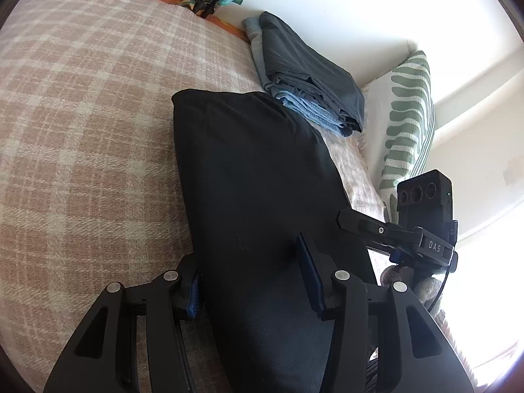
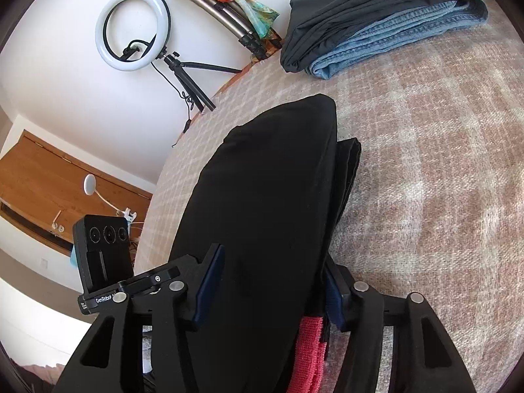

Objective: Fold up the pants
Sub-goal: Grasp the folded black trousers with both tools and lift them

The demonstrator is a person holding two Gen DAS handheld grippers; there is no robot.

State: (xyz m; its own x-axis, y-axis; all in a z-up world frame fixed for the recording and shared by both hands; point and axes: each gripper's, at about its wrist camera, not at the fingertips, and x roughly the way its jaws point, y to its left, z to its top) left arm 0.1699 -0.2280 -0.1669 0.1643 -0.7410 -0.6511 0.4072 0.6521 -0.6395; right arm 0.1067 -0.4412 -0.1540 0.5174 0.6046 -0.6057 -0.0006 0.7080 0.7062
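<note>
Broadly, a plaid blanket (image 1: 82,124) carries the black pants (image 1: 255,177), folded over, with folded dark and denim garments (image 1: 311,82) stacked just beyond. Left gripper (image 1: 250,281) and right gripper (image 2: 273,291) each straddle the pants' near end, fingers pinching the cloth.

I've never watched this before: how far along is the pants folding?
Well along, it seems. Folded grey pants and jeans already sit stacked on the plaid blanket. The black pants lie folded between the fingers of both the left gripper and right gripper. Left: probably finishing and stacking them.
</note>
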